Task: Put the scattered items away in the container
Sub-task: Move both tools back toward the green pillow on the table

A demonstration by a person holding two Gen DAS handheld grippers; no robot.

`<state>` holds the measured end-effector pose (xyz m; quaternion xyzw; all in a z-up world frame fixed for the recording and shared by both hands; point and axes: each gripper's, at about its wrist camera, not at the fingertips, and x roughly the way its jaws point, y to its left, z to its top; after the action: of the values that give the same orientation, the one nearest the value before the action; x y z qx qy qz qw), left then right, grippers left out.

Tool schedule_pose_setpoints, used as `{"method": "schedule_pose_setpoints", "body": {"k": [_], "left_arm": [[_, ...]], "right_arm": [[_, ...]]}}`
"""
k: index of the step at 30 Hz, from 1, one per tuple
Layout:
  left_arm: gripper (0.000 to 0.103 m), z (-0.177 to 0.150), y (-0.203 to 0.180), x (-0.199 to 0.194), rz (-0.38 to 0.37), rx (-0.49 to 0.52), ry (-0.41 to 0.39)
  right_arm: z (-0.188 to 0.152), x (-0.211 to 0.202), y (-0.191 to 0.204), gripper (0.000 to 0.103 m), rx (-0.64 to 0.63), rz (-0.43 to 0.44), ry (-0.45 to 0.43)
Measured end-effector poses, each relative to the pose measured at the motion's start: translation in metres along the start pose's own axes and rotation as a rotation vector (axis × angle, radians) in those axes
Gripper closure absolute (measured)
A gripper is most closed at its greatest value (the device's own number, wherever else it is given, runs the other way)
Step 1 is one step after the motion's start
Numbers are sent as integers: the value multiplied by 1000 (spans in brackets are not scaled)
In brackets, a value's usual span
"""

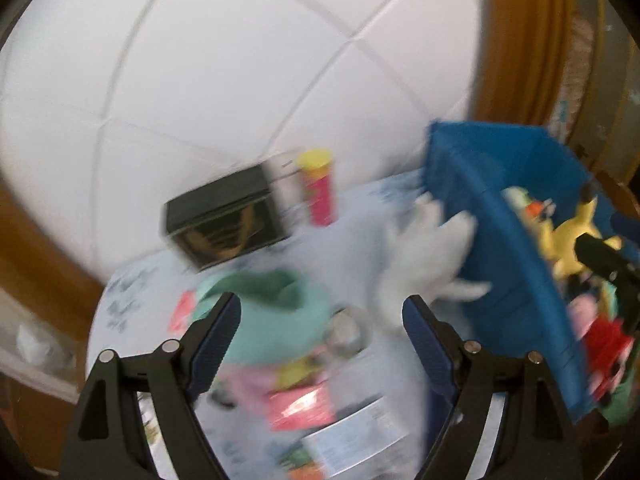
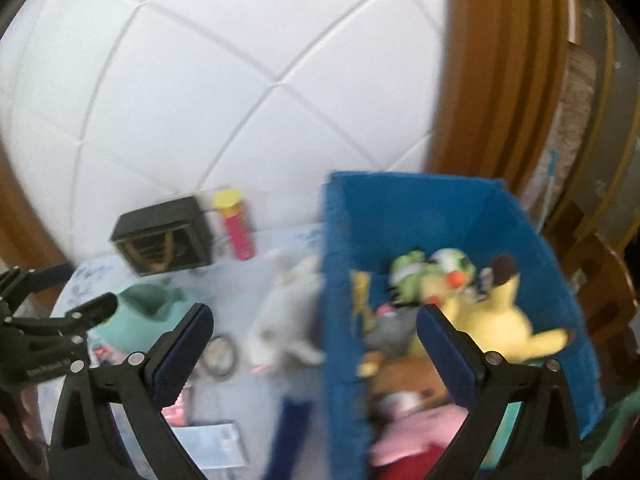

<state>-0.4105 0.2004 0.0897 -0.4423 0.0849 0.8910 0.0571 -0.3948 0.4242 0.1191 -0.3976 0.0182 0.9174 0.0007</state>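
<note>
Toys still lie beside the blue bin (image 2: 400, 208), and both the left gripper (image 1: 322, 320) and right gripper (image 2: 316, 334) are wide open holding nothing, so a rushed grab could knock the white plush (image 1: 424, 248) off the table (image 1: 132, 300).

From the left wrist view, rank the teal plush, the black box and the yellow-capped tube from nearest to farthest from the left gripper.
1. Teal plush: just ahead of the left gripper, by its left-hand finger.
2. Black box: farther back, left.
3. Yellow-capped tube: by the wall, right of the box, only slightly farther.
</note>
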Motion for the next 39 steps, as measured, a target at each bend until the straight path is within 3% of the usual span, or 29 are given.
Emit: {"method": "schedule_pose_setpoints", "body": {"k": [5,12,16,24,36,39], "left_arm": [[20,-50,89,17,81,-83,71],[20,-87,146,49,111,-180,137],[20,-85,150,78,130,-210,167],[20,-64,141,126,98,-233,169],[19,-24,140,215,39,-145,213],[12,-28,139,228,40,-99,207]], "right_arm": [[-31,24,68,0,-29,88,54],[-45,73,130,0,-71,148,142],[-47,103,151,0,-96,177,174],[-49,170,165,0,-95,188,245],[-32,257,178,0,10,191,311],[-33,283,181,0,32,177,341]]}}
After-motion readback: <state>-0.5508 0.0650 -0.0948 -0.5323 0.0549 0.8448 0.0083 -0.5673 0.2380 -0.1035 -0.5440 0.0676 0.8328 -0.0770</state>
